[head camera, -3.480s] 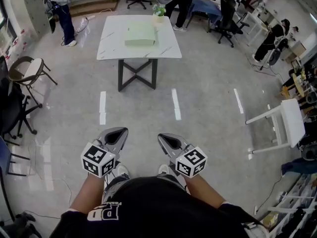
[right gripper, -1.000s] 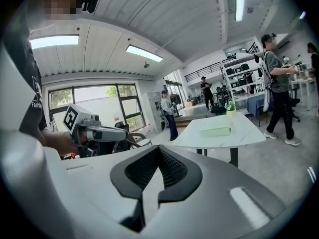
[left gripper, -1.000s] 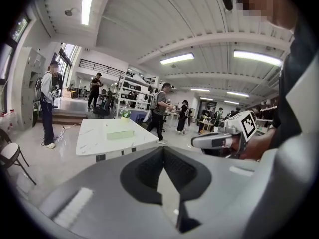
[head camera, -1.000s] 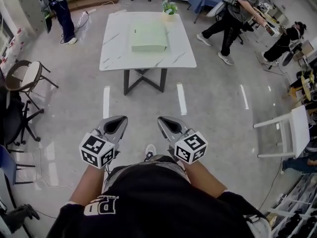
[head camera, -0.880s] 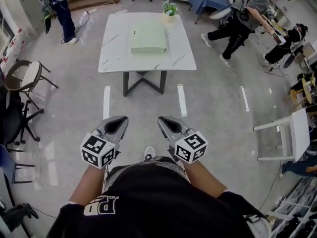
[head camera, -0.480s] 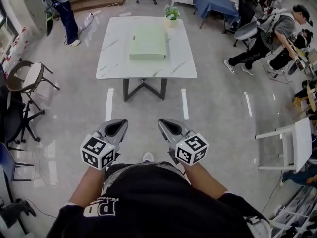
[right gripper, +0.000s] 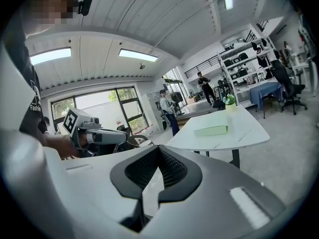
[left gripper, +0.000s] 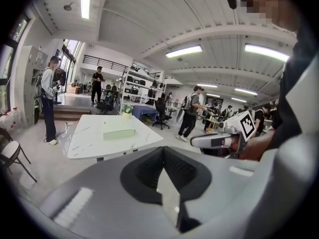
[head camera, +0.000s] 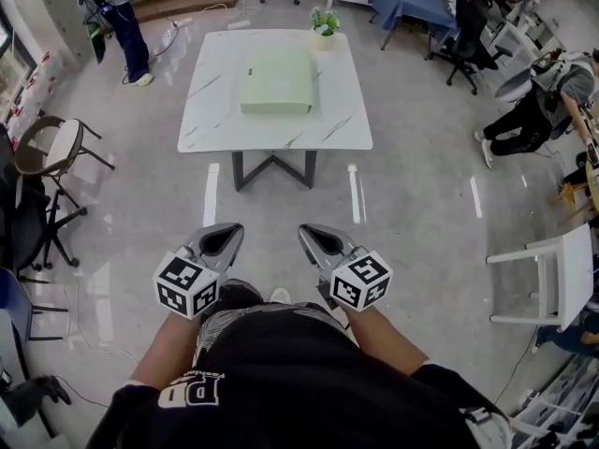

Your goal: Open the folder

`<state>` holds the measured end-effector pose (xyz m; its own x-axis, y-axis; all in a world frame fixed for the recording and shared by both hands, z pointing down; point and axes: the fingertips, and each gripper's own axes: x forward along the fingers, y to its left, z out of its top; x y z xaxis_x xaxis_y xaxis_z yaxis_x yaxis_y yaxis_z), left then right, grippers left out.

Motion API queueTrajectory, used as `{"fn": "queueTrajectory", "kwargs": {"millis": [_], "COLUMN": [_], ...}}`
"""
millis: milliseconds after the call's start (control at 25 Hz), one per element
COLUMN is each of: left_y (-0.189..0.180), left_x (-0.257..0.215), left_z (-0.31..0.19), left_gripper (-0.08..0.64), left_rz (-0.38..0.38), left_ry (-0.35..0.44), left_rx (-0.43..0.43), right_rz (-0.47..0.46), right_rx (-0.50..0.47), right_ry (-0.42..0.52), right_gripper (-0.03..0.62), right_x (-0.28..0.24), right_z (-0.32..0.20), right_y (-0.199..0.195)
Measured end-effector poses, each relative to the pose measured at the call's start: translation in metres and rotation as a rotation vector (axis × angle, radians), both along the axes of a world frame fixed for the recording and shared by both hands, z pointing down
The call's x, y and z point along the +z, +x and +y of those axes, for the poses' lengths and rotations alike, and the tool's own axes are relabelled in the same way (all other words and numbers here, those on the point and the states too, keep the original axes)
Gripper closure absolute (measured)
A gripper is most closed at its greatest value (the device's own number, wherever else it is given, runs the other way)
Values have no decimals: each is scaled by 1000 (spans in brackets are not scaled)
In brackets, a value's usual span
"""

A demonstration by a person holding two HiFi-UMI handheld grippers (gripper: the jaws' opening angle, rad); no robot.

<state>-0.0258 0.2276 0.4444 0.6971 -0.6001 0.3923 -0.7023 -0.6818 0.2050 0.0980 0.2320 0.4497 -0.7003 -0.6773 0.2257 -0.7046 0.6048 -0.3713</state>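
The folder [head camera: 277,80] was seen lying flat and closed on the white table [head camera: 342,120] in the upper middle of the head view, with a small potted plant [head camera: 324,23] near its far corner. The left gripper [head camera: 223,238] and right gripper [head camera: 316,239] were held side by side in the lower middle, well apart from the table. The jaws of each were pressed together on nothing.

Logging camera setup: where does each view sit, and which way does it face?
Head view: on the head, steeply down; table, folder ahead; forearms, left gripper, right gripper show.
Left gripper view: on the left gripper, along shut jaws toward the table; right gripper shows.
Right gripper view: mirrored, jaws shut; left gripper shows.
Shared: all see the folder on the table.
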Motion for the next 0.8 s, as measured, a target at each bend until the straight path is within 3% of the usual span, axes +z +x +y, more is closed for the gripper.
{"fn": "queueTrajectory", "kwargs": {"millis": [800], "left_y": [-4], "left_x": [14], "left_z": [-96], "left_gripper": [511], "left_rz": [43], "left_ry": [18], "left_rx": [-7], "right_rz": [64], "right_rx": [9], "right_ry": [-1], "right_gripper": [595], "right_x": [15], "right_z": [-86], "right_y": [0]}}
